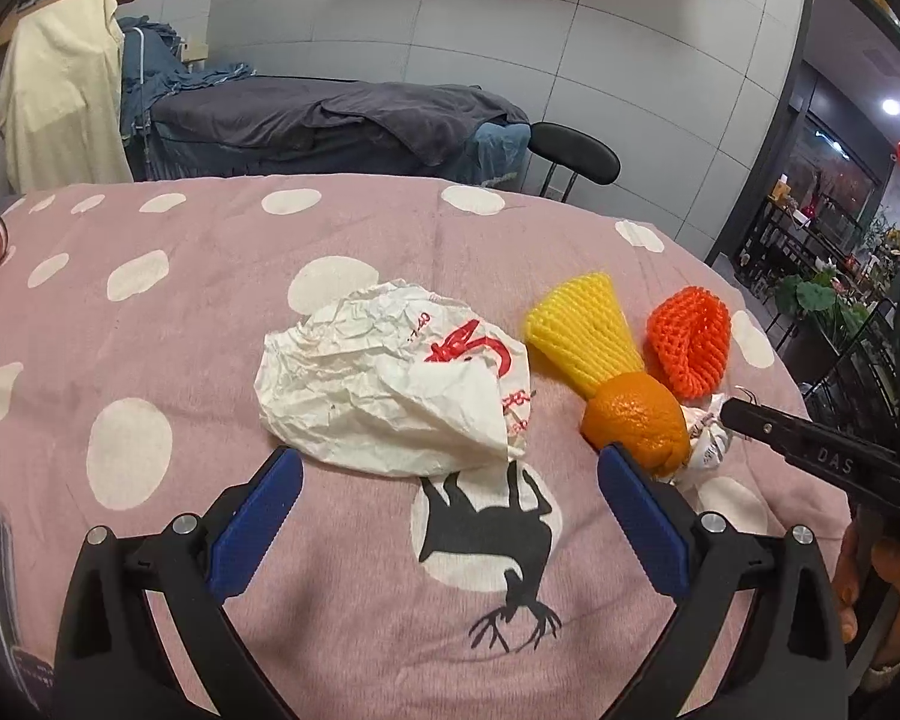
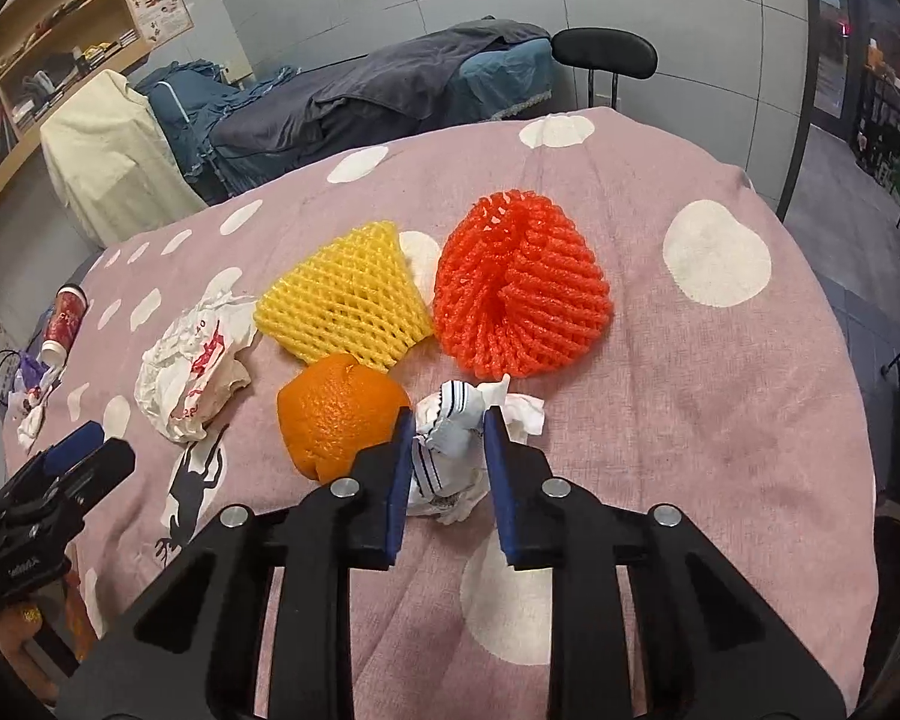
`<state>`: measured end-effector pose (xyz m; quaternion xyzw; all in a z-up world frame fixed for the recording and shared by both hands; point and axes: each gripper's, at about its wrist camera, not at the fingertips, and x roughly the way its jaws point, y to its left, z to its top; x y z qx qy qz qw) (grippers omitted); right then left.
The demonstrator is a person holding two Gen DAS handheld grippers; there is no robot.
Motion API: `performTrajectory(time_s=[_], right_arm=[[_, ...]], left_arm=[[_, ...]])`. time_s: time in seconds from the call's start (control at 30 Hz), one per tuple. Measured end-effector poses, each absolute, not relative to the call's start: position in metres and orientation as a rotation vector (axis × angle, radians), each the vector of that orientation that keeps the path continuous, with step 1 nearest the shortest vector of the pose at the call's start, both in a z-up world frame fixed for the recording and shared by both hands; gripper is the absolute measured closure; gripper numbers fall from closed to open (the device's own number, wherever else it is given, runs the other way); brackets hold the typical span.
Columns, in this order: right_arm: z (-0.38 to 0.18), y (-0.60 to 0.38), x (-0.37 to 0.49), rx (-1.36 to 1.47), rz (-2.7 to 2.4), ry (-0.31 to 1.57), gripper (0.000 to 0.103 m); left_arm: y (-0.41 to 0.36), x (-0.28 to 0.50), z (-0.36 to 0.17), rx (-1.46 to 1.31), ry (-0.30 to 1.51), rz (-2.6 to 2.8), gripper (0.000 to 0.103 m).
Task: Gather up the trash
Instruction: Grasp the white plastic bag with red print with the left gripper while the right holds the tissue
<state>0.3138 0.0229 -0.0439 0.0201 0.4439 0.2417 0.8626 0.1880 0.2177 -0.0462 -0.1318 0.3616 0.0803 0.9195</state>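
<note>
Step in hand: grasping. The right hand-held gripper (image 2: 447, 438) pinches the crumpled white wrapper with dark stripes (image 2: 444, 450) beside the orange peel (image 2: 339, 414) on the pink dotted tabletop (image 2: 720, 396). The left hand-held gripper (image 1: 450, 468) hangs spread near the crumpled white paper bag with red print (image 1: 390, 384). Next: lift the wrapper clear.

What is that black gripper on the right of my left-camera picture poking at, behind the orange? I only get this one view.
Observer: The right gripper is shut on a crumpled wrapper, white with blue stripes.
Operator: Is there any trash I can't see from here?
Observer: Yes, loose scraps lie at the far-left edge of the table, beside a red cup tipped on its side.
</note>
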Motion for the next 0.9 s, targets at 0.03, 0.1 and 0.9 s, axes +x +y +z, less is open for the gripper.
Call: performTrajectory(time_s=[0.03, 0.1, 0.9], right_arm=[[-0.042, 0.021, 0.312, 0.051, 0.509, 0.926, 0.081], [-0.039, 0.018, 0.308, 0.060, 0.514, 0.913, 0.083], [-0.003, -0.030, 0.235, 0.020, 0.499, 0.745, 0.084]], left_arm=[[0.217, 0.194, -0.047, -0.264, 0.749, 0.161, 0.006], [0.213, 0.207, -0.050, -0.238, 0.771, 0.161, 0.006], [0.214, 0.196, -0.051, -0.337, 0.733, 0.162, 0.080]])
